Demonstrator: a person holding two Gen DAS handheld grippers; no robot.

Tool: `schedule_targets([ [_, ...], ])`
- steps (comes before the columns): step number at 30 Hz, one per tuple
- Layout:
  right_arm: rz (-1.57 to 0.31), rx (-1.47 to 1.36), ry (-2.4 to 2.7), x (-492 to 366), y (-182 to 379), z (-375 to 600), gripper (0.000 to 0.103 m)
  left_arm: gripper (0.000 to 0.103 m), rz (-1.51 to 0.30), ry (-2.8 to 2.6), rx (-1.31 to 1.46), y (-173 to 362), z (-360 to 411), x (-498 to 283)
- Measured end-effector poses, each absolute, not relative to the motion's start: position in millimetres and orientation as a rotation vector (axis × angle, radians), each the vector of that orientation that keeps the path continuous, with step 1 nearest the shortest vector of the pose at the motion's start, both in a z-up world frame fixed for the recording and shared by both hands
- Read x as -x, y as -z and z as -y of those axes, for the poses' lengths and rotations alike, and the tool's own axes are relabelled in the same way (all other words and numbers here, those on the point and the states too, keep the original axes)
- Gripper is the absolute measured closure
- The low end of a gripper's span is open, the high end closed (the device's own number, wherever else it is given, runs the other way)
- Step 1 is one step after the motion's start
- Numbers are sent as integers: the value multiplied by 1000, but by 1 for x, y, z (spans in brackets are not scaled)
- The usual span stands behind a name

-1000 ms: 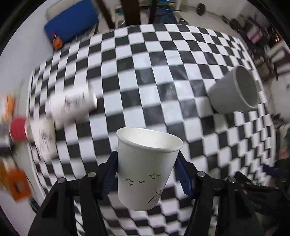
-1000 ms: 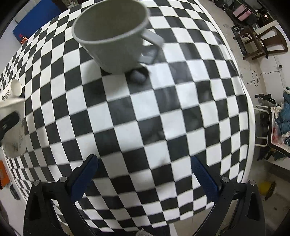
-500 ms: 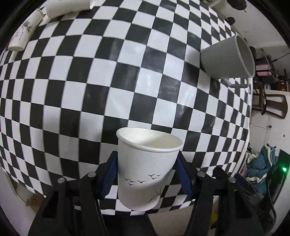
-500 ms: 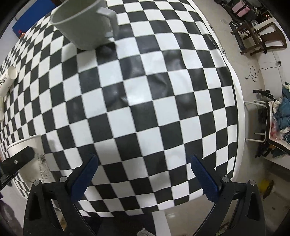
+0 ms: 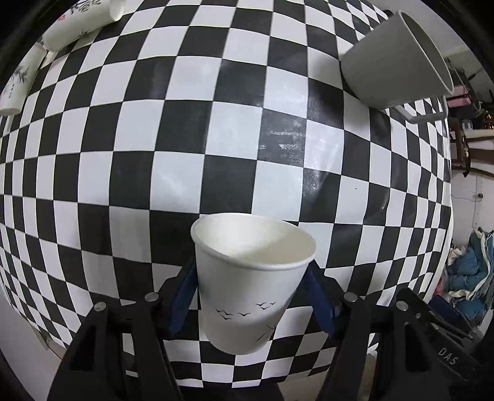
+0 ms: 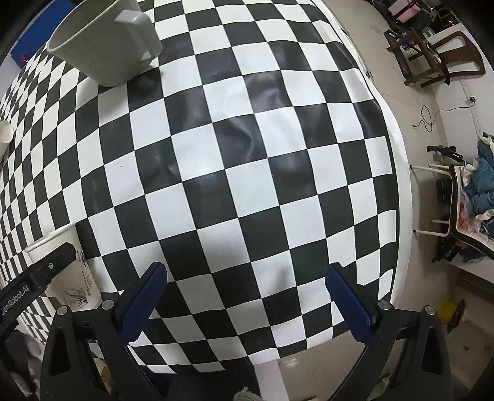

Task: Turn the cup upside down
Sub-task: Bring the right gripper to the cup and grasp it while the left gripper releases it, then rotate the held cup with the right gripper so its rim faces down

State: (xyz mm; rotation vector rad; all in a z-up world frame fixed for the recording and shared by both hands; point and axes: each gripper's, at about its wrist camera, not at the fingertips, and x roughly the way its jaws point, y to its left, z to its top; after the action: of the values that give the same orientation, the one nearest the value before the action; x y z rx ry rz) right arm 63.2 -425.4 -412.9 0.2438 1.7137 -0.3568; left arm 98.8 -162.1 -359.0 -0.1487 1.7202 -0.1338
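My left gripper (image 5: 250, 296) is shut on a white paper cup (image 5: 247, 277) printed with small black birds. The cup's open mouth points away from the camera, toward the checkered tablecloth (image 5: 185, 154). The same cup (image 6: 72, 268) shows at the lower left of the right wrist view, rim up, with the left gripper's black finger across it. My right gripper (image 6: 247, 293) is open and empty above the cloth near the table's front right corner.
A grey mug (image 5: 398, 58) with a handle stands at the far right of the table; it also shows in the right wrist view (image 6: 105, 40). Two printed paper cups (image 5: 77, 24) lie at the far left. Chairs and clothes (image 6: 472, 191) stand beyond the table's right edge.
The left gripper, still holding the cup, has tipped further down toward the cloth and come closer to it. The right gripper has drifted slightly; the grey mug sits further left in its view.
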Motion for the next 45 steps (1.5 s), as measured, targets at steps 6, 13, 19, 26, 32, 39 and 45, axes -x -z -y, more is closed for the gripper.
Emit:
schedule_targets([
  [6, -1702, -260, 370, -62, 408, 431, 0, 34, -1753, 122, 108, 369, 158, -95],
  [13, -1678, -277, 374, -59, 392, 433, 0, 6, -1656, 124, 91, 335, 149, -93],
  [19, -1628, -172, 264, -62, 355, 411, 0, 0, -1455, 100, 41, 274, 117, -85],
  [26, -1514, 446, -56, -74, 309, 311, 0, 0, -1314, -36, -56, 244, 60, -61],
  [32, -1355, 1117, -358, -62, 329, 212, 0, 0, -1400, -126, -60, 284, 24, -40],
  [39, -1039, 1899, -710, -12, 398, 161, 12, 0, -1456, -228, -82, 328, 1, -15],
  [45, -566, 2441, -981, 32, 443, 172, 17, 0, -1499, -252, -45, 350, -13, -9],
])
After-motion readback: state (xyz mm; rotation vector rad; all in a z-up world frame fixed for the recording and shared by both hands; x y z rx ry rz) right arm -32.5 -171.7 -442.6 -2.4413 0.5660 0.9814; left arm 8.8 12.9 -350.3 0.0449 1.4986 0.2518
